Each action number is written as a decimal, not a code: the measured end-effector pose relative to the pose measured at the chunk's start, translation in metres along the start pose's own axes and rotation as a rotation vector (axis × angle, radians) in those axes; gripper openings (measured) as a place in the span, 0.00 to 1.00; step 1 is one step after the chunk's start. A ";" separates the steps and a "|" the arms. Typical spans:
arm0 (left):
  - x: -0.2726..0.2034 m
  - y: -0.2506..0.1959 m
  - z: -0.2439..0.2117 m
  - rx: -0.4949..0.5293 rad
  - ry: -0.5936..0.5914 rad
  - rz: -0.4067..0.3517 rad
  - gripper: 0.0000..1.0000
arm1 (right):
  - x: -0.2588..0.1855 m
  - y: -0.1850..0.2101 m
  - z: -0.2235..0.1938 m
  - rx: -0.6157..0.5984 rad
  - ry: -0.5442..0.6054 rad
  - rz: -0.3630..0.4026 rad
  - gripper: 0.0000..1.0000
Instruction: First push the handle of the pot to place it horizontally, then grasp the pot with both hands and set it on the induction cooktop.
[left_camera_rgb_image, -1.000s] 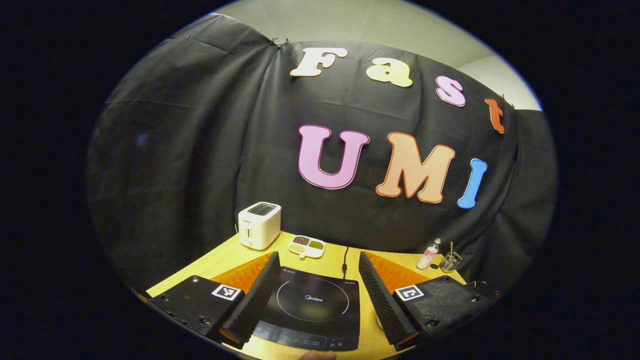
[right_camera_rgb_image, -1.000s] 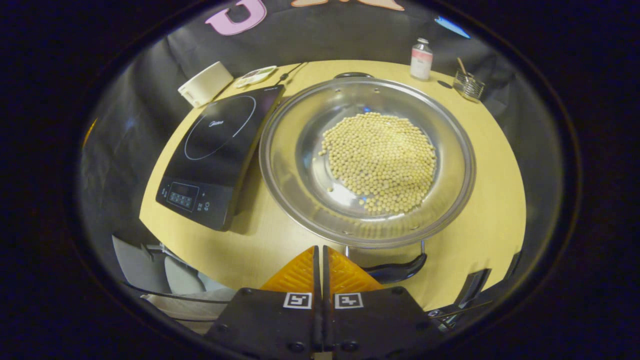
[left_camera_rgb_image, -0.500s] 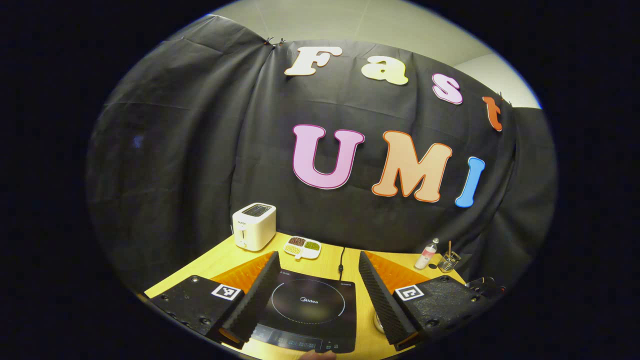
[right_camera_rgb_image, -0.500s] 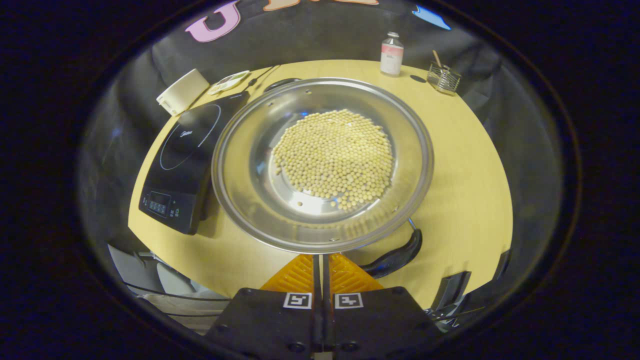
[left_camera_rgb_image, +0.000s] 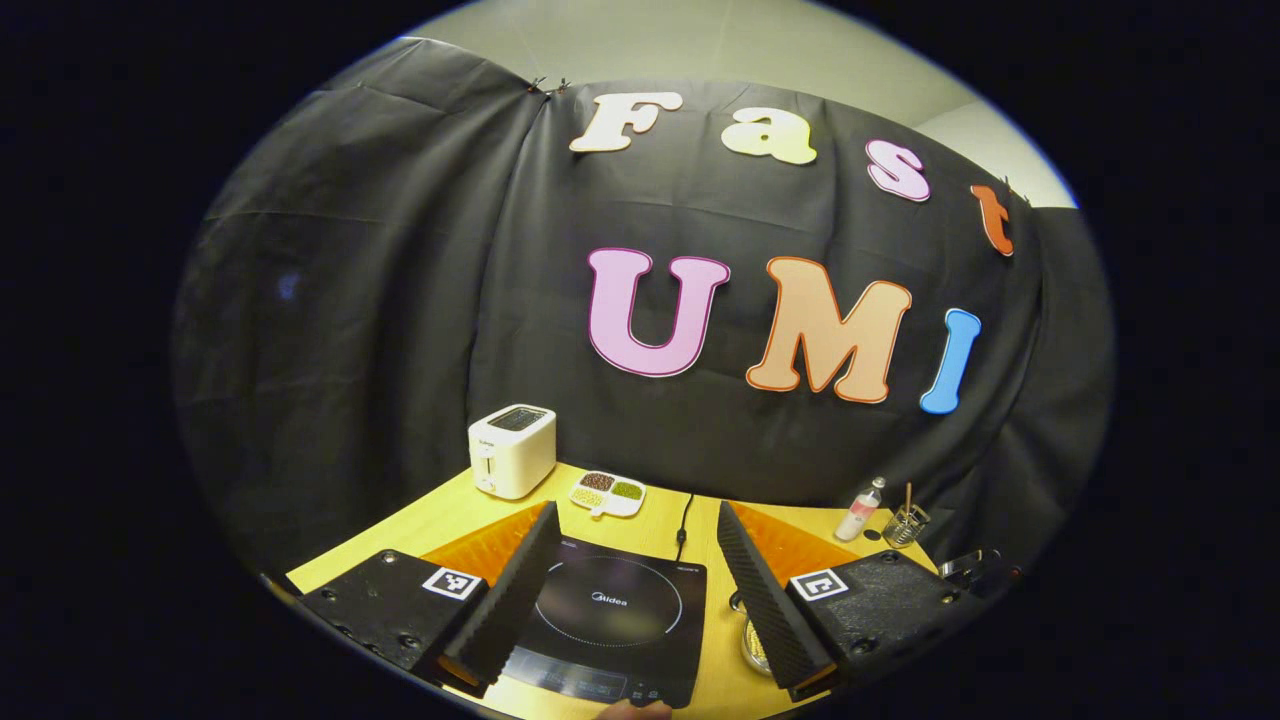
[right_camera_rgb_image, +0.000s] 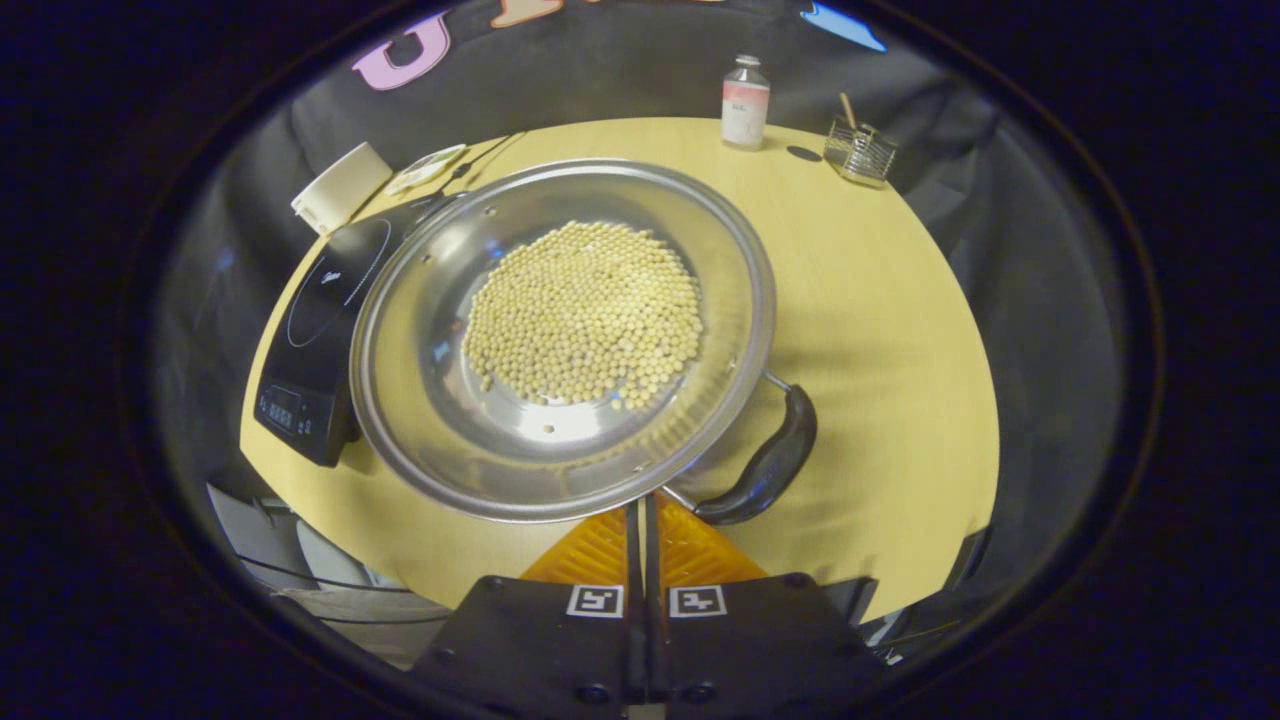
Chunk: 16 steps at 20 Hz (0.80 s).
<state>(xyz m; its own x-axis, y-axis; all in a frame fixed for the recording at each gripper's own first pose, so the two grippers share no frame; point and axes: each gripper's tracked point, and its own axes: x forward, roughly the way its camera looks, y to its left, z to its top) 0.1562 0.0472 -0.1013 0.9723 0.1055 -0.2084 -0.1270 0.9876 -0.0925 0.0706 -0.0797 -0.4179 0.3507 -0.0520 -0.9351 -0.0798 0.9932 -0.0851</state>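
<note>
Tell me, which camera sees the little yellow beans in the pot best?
The right gripper view: it looks down into the pot at the beans. The left gripper view catches a sliver of them beside its finger.

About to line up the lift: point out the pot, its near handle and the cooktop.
pot (right_camera_rgb_image: 420, 400): right gripper view, bare steel inner wall.
near handle (right_camera_rgb_image: 765, 468): right gripper view, middle of the black grip.
cooktop (left_camera_rgb_image: 610, 600): left gripper view, centre of the ring.

shiny metal pot (right_camera_rgb_image: 420, 400), matt wood table (right_camera_rgb_image: 880, 330)
</note>
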 end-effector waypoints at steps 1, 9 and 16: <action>-0.001 -0.003 0.000 0.003 0.001 0.009 0.93 | 0.002 -0.007 0.003 -0.003 -0.003 -0.001 0.03; -0.016 -0.034 -0.006 0.023 0.009 0.054 0.96 | 0.019 -0.051 0.042 0.033 -0.034 0.031 0.03; -0.022 -0.053 -0.008 0.054 0.019 0.042 0.96 | 0.021 -0.061 0.059 0.042 -0.073 0.034 0.03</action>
<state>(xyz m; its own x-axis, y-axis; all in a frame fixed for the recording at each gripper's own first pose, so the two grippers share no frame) 0.1401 -0.0080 -0.0993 0.9625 0.1454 -0.2292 -0.1565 0.9872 -0.0309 0.1375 -0.1352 -0.4119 0.4159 -0.0117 -0.9093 -0.0540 0.9978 -0.0375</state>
